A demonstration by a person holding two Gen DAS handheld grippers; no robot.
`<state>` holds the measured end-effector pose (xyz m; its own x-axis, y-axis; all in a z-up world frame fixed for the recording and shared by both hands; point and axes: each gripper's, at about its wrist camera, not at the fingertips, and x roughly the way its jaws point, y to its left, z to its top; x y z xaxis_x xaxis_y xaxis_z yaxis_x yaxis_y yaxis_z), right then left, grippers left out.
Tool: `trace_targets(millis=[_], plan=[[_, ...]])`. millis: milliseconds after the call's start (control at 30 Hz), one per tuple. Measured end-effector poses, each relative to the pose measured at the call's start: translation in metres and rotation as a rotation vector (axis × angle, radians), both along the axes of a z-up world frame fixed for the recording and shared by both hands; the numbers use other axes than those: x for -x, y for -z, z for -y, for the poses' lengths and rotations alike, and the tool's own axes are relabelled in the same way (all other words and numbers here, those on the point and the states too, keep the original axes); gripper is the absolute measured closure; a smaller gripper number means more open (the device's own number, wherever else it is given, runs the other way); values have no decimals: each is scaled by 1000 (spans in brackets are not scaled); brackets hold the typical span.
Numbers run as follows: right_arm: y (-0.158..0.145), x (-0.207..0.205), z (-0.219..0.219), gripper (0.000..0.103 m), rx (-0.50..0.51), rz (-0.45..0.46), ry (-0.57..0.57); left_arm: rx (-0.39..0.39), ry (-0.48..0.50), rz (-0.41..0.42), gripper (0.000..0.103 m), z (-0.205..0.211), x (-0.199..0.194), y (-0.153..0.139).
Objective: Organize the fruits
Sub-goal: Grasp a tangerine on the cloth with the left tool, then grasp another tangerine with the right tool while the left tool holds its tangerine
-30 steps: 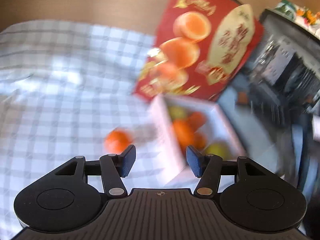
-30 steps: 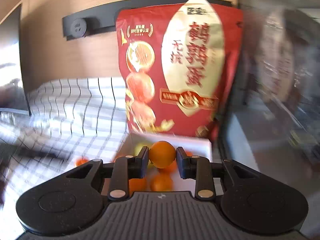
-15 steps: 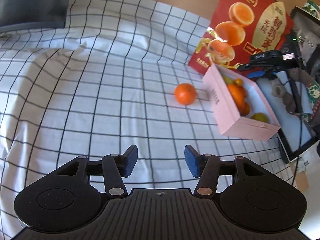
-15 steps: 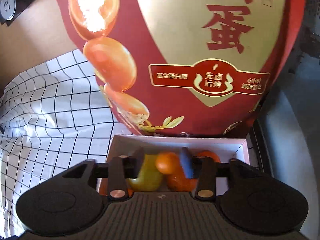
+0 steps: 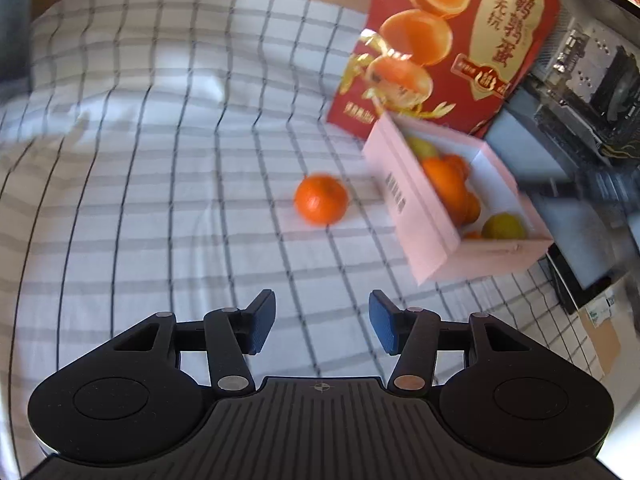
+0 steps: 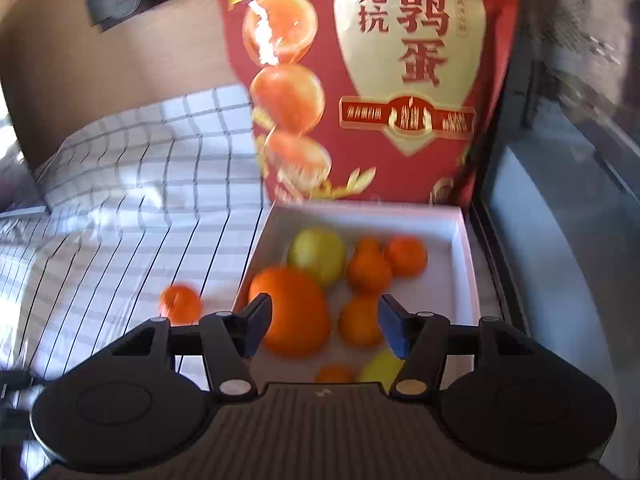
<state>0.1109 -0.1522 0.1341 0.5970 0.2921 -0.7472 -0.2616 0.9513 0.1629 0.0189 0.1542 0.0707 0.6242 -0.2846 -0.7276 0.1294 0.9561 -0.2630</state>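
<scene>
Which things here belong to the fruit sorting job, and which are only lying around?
Job:
loose orange on the cloth
pink box holding fruit
left gripper, open
right gripper, open

Lying about:
red snack bag
checked cloth

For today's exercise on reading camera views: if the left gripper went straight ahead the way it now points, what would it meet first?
The left gripper, open and empty, points over bare checked cloth toward the loose orange, probably its first contact. The pink box lies right of that line. Depth is uncertain.
</scene>
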Motion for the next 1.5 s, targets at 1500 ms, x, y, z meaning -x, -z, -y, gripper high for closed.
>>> trace_targets(millis=[1500], plan=[[84, 151, -42, 39, 127, -114, -109, -142, 176, 1, 48, 50, -30, 24]])
